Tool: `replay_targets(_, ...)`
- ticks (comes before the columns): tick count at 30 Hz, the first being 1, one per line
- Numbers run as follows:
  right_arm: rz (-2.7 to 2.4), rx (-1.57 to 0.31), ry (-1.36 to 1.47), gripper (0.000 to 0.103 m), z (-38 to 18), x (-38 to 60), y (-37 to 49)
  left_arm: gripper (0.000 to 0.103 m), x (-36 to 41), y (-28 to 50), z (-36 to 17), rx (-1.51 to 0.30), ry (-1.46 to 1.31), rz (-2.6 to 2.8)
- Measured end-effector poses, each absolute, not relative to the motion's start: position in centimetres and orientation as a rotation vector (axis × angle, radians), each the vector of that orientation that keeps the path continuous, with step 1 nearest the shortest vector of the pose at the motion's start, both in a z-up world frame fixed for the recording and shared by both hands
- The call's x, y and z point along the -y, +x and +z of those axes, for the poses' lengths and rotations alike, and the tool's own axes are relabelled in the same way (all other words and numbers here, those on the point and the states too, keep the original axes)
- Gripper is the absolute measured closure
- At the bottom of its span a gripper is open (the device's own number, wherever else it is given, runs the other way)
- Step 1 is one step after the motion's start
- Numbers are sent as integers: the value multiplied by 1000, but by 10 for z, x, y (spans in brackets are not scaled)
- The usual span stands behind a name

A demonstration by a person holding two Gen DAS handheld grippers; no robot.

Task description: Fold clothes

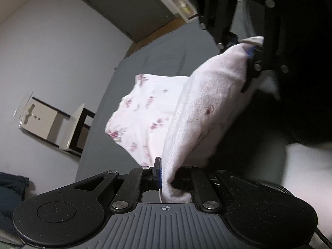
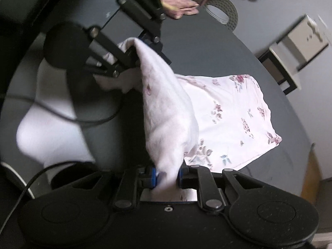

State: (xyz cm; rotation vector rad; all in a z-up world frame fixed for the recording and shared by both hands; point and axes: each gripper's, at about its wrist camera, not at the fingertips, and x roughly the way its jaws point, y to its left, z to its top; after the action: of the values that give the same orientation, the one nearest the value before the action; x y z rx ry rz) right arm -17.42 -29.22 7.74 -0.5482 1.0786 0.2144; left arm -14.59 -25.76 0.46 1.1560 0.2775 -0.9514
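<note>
Above the near edge of the dark tabletop (image 2: 207, 47), a floral garment (image 2: 228, 114) is held stretched between the left gripper (image 1: 166, 178) and right gripper (image 2: 167, 177), both clamped on it, its far half lying flat beyond them.

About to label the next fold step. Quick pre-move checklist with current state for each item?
1. Left hand-held gripper pinching the floral garment: ok, cloth sits between the fingers.
2. Right hand-held gripper pinching the same garment: ok, fabric bunched between the blue pads.
3. Held edge lifted off the grey table: ok, it spans between both grippers above the surface.
4. Rest of the garment lying flat on the table: ok, far part looks spread out.
5. Cable clear of the cloth: cannot tell, it runs close beside it.
6. Pink folded cloth out of the landing area: ok, far edge.
</note>
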Motion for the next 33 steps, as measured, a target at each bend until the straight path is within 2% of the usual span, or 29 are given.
replay_targets(7,171,-1062,-437,84,90,337,-146,94,283,-104,15,-293,1094,-918)
replay_targets(16,82,-1047,-296,75,61,393,-94,94,309,-46,-9,-434,1014,-884)
replay_targets(19,59,-1055,-194,75,51,412,-85,94,314,-31,-16,-480,957,-872)
replay_targets(21,40,-1051,-129,74,44,424,-83,86,316,-23,-20,-492,919,-859)
replay_targets(23,17,-1041,-60,70,38,436,-82,67,320,-17,-24,-482,904,-823)
replay_targets(24,4,-1034,-22,66,36,443,-83,61,321,-14,-25,-477,899,-802)
replay_targets(26,-25,-1012,88,58,29,458,-84,36,321,-9,-26,-472,884,-769)
replay_targets(27,-32,-993,151,53,25,466,-85,32,319,-7,-25,-472,872,-758)
replay_targets(29,-35,-960,269,52,17,483,-88,25,315,-2,-24,-474,849,-735)
replay_targets(33,-33,-926,386,34,13,505,-98,24,300,5,-20,-509,755,-697)
